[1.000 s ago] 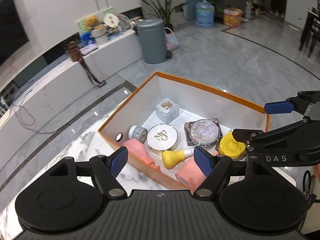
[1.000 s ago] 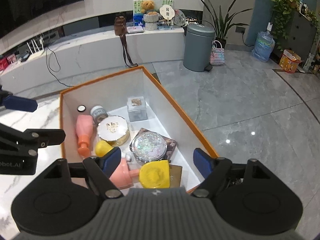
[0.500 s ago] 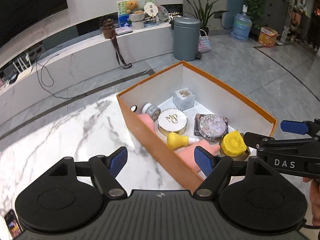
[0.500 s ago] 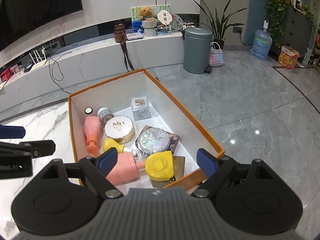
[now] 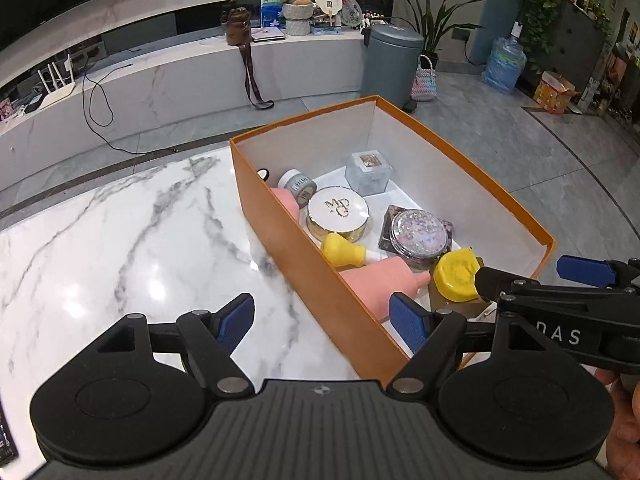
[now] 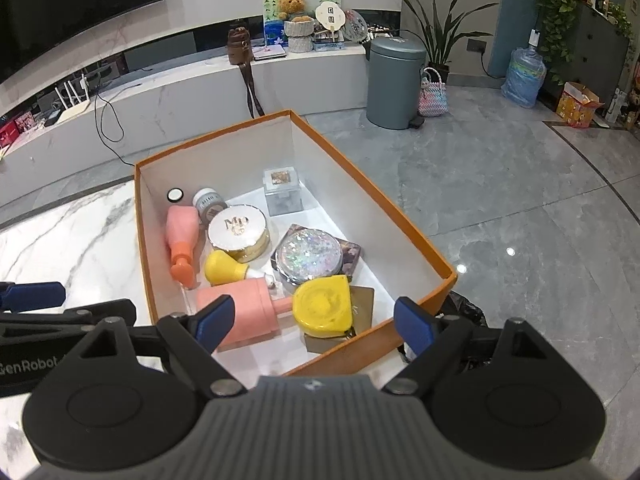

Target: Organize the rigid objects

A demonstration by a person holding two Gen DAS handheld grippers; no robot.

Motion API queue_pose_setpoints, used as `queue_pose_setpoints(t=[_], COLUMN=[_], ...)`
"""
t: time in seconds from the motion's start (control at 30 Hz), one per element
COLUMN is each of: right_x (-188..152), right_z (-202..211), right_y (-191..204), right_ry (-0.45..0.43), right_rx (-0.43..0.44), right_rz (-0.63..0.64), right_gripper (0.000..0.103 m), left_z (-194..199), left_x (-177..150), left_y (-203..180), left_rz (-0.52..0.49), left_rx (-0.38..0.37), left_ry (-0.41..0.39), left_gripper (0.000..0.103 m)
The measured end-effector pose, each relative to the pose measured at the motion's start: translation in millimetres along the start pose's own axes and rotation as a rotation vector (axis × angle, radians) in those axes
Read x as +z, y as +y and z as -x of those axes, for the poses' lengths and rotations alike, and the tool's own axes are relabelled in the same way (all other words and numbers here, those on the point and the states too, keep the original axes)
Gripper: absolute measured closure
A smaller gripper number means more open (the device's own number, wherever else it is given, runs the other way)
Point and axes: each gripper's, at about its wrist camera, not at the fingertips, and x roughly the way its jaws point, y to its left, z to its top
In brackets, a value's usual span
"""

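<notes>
An orange box (image 5: 304,256) (image 6: 400,232) stands on the marble table and holds several cosmetics: a white-and-gold compact (image 6: 239,226), a glittery round case (image 6: 310,256), a yellow-capped pink bottle (image 6: 320,312), a pink bottle with an orange cap (image 6: 182,236), a small yellow bottle (image 6: 220,268) and a clear cube (image 6: 282,192). My left gripper (image 5: 326,322) is open and empty, straddling the box's near-left wall. My right gripper (image 6: 314,320) is open and empty, above the box's near end. It also shows at the right of the left wrist view (image 5: 532,276).
The marble table (image 5: 120,240) stretches to the left of the box. The box sits at the table's right edge, with grey floor (image 6: 520,220) beyond. A low white counter (image 6: 180,96) and a grey bin (image 6: 394,80) stand far behind.
Both grippers have pulled back and up from the box, so more of it shows. The left one has swung left over the table. Both stayed open and empty.
</notes>
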Motion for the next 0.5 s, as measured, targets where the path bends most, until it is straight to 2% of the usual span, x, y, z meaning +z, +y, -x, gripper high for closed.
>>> queue_pose_setpoints(t=[0.5], right_x=[-0.9], right_z=[-0.5], right_y=[-2.7], right_ry=[0.004], right_rx=[-0.027], right_rz=[0.007], right_gripper=[0.018], left_z=[0.8], left_x=[-1.5], left_y=[-4.7], left_rz=[0.025], left_rx=[0.000], left_ry=[0.007], left_gripper=[0.013])
